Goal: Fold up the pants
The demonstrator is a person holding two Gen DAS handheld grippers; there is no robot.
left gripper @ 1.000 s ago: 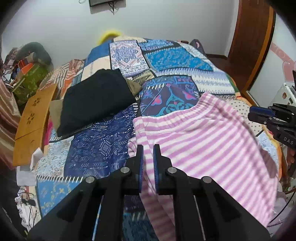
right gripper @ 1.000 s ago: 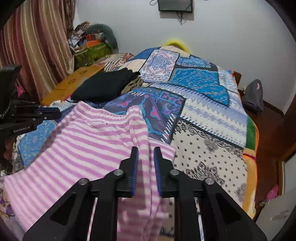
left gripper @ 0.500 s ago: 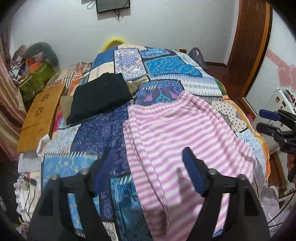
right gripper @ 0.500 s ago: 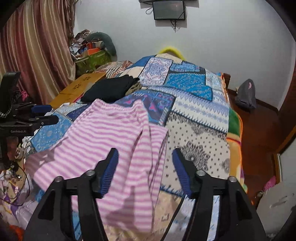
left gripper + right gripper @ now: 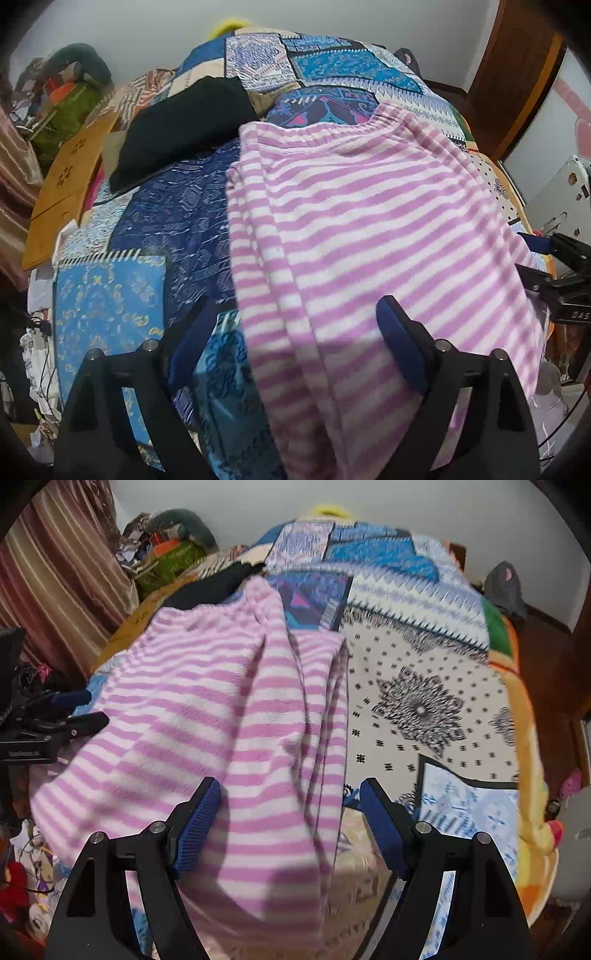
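The pink-and-white striped pants (image 5: pixel 369 221) lie spread on the patchwork bedspread (image 5: pixel 110 295), waistband toward the far side. My left gripper (image 5: pixel 291 314) hovers over their left edge; its jaws are opening, the cloth lies below them and the pads are clear of it. In the right wrist view the pants (image 5: pixel 207 701) show a long crease by their right edge. My right gripper (image 5: pixel 290 790) straddles that edge, jaws also opening, with nothing pinched. Each gripper appears at the edge of the other's view: the right gripper (image 5: pixel 554 266) and the left gripper (image 5: pixel 55 716).
A folded black garment (image 5: pixel 184 125) lies on the bed beyond the pants. A wooden board (image 5: pixel 62 192) and a green bag (image 5: pixel 62 110) sit at the left. A wooden door (image 5: pixel 517 74) stands at the right, a striped curtain (image 5: pixel 55 572) at the left, and a grey bag (image 5: pixel 504 587) on the floor.
Both grippers were shut on the pants' near edge a second ago. They have opened wide and let go, the pants have settled on the bed, and both grippers have sunk closer.
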